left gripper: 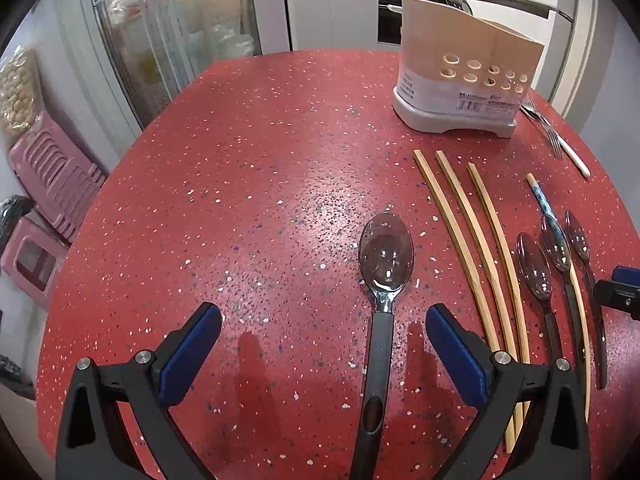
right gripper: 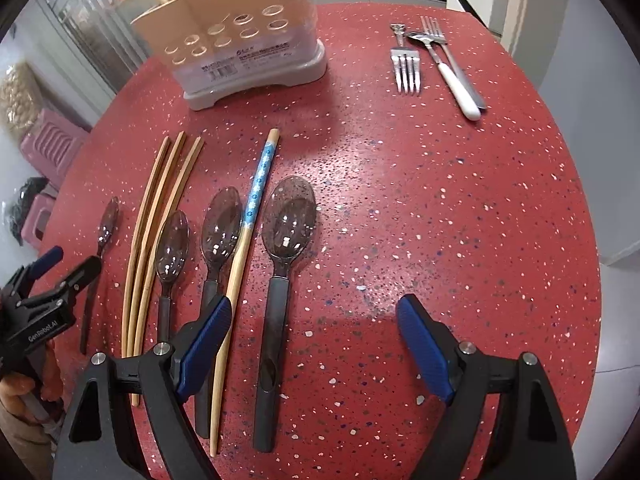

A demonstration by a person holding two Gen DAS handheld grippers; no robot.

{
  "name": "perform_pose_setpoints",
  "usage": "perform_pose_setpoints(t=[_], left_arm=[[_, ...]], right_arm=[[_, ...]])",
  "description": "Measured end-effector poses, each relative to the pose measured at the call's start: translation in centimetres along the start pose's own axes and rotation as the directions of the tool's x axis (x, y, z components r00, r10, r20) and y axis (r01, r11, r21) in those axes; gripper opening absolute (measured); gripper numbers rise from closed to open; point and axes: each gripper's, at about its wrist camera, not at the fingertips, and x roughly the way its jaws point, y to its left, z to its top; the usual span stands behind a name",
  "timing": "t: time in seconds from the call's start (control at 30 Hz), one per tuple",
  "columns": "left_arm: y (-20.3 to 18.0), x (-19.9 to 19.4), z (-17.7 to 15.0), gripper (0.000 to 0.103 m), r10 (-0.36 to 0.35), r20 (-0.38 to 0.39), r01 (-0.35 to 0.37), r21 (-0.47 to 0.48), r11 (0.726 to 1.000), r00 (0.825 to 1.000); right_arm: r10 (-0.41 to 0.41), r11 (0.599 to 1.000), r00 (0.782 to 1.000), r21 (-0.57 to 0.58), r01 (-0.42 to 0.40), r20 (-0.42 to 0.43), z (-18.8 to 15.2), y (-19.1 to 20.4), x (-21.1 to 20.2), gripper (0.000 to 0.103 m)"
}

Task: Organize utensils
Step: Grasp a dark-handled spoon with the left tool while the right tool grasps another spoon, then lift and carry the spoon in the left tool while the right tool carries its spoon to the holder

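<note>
The left gripper (left gripper: 322,322) hangs released over the red bench (left gripper: 248,184), its blue pads spread wide, holding nothing. Between the pads lies a big spoon (left gripper: 382,280), clear smoky bowl away from the gripper, black handle running back under it.

The right gripper (right gripper: 314,322) is likewise spread and empty. Its left pad sits above a blue chopstick (right gripper: 250,220) and a black spoon handle; another big spoon (right gripper: 286,248) lies between the pads, close to the left one.

Outward from that spoon, toward the bench's left side, lie the blue chopstick, two smaller spoons (right gripper: 196,236) and three plain chopsticks (right gripper: 160,208) side by side, all roughly parallel. The spoon under the left gripper lies farthest left.

Near the far edge stands the holder (right gripper: 244,48), beige with round holes on a grey base, with utensils upright inside. At the far right edge lie forks (right gripper: 406,68) and a white-handled fork (right gripper: 452,72) beside a metal spoon, well apart from the rest.
</note>
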Motion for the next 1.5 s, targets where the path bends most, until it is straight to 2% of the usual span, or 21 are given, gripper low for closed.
perform_pose_setpoints(t=[0.17,0.37,0.4,0.53,0.67,0.73,0.87,0.9,0.93,0.97,1.0,1.03,1.1,1.33,1.5], left_arm=[[-0.2,0.9,0.6,0.103,0.004,-0.033,-0.004,0.014,1.0,0.999],[-0.5,1.0,0.9,0.103,-0.015,-0.036,0.016,0.03,0.999,0.999],[-0.6,0.9,1.0,0.098,-0.035,-0.039,0.036,0.032,0.999,0.999],[-0.8,1.2,1.8,0.092,-0.065,-0.06,0.068,0.046,0.997,0.996],[-1.2,1.1,2.3,0.082,-0.094,-0.092,0.1,0.067,0.993,0.991],[-1.5,1.1,2.5,0.082,-0.09,-0.106,0.099,0.083,0.992,0.99],[-1.5,1.1,2.8,0.082,-0.099,-0.163,0.116,0.101,0.988,0.982],[-1.4,1.1,2.9,0.082,-0.101,-0.174,0.121,0.105,0.987,0.98],[-1.5,1.1,2.9,0.082,-0.101,-0.181,0.123,0.112,0.986,0.978],[-1.6,1.0,3.0,0.074,-0.118,-0.186,0.141,0.117,0.983,0.975],[-1.8,0.8,2.9,0.062,-0.128,-0.186,0.153,0.124,0.98,0.974],[-2.0,0.8,3.0,0.057,-0.134,-0.185,0.16,0.133,0.978,0.974],[-2.5,0.6,3.0,0.034,-0.137,-0.181,0.165,0.149,0.975,0.974],[-2.4,-0.5,2.3,0.034,-0.157,-0.127,0.171,0.106,0.98,0.979],[-1.4,-2.6,2.0,0.034,-0.184,-0.031,0.185,0.051,0.981,0.982]], right_arm=[[-0.05,0.998,0.999,-0.049,0.05,-0.018,0.7,1.1,0.6,0.079],[-0.099,0.99,0.994,-0.102,0.096,-0.033,1.6,2.4,1.2,0.067],[-0.106,0.989,0.994,-0.11,0.101,-0.038,1.8,2.6,1.4,0.067],[-0.138,0.98,0.988,-0.153,0.126,-0.069,2.4,3.3,1.9,0.063],[-0.137,0.978,0.986,-0.171,0.118,-0.098,2.8,3.6,2.1,0.059],[-0.13,0.978,0.986,-0.177,0.11,-0.105,2.9,3.7,2.1,0.047],[-0.129,0.979,0.985,-0.175,0.108,-0.113,3.2,3.5,2.0,0.037],[-0.125,0.98,0.986,-0.172,0.105,-0.112,3.2,3.4,2.0,0.027],[-0.128,0.98,0.985,-0.169,0.108,-0.111,3.3,3.2,1.9,0.023],[-0.125,0.981,0.986,-0.164,0.106,-0.112,3.6,2.9,2.0,0.021],[-0.123,0.981,0.986,-0.163,0.104,-0.111,3.6,2.8,2.0,0.016],[-0.122,0.982,0.987,-0.16,0.104,-0.107,3.7,2.6,2.1,0.013],[-0.101,0.985,0.989,-0.148,0.085,-0.104,3.7,2.1,2.0,0.013],[-0.036,0.992,0.996,-0.123,0.026,-0.084,3.6,0.8,1.9,0.013],[0.033,0.996,0.998,-0.085,-0.038,-0.05,3.0,-0.3,1.0,0.013]])
